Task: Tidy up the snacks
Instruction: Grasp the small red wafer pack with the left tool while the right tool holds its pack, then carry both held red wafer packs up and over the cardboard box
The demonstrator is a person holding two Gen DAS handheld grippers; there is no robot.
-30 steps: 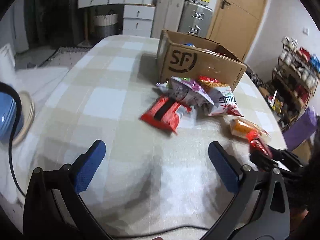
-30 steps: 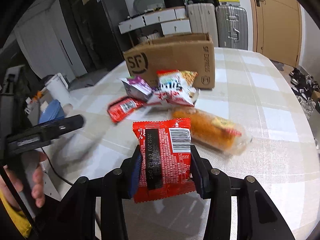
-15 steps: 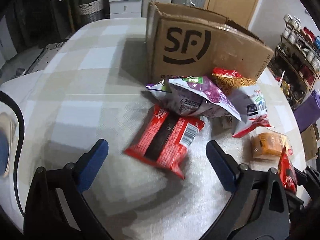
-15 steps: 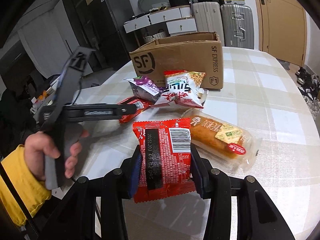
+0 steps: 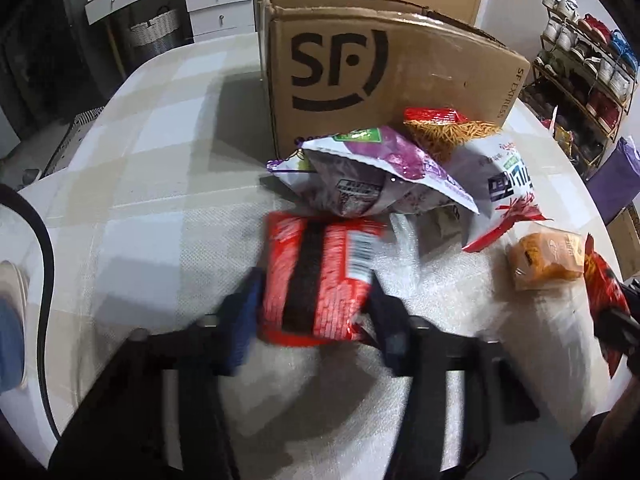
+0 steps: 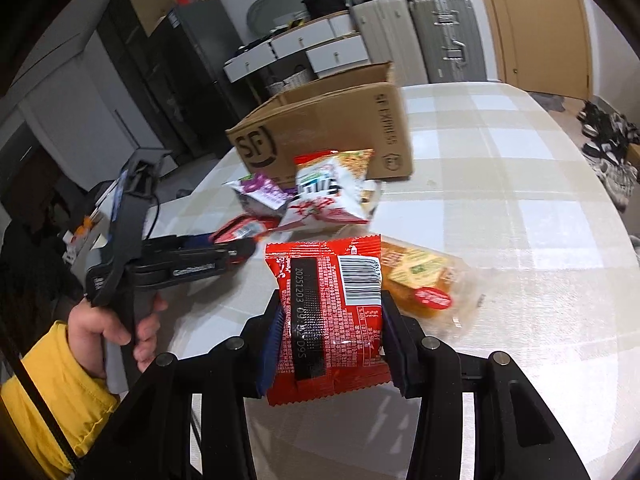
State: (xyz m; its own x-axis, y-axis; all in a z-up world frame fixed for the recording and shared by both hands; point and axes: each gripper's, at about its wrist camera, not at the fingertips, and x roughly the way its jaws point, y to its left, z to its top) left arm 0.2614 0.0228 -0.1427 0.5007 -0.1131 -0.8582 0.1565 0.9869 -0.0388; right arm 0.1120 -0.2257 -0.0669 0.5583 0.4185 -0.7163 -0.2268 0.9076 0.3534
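Both red foil snack packets look light, soft and crinkly: right tongs (image 6: 331, 334) clench one (image 6: 329, 312) aloft across its flanks; left tongs (image 5: 314, 312) closing on the other (image 5: 320, 276), grip unclear, on the checked worktop (image 5: 152, 184).

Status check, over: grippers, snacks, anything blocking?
Right gripper shut on red packet. Left gripper closing around second red packet, grip unconfirmed. Purple bag overlaps its far end.

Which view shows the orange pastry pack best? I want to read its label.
The right wrist view. The orange pastry pack lies close there, its yellow and red labels showing, though the red packet held in the right claw covers its left end. In the left wrist view it sits small near the right edge, its print unreadable.
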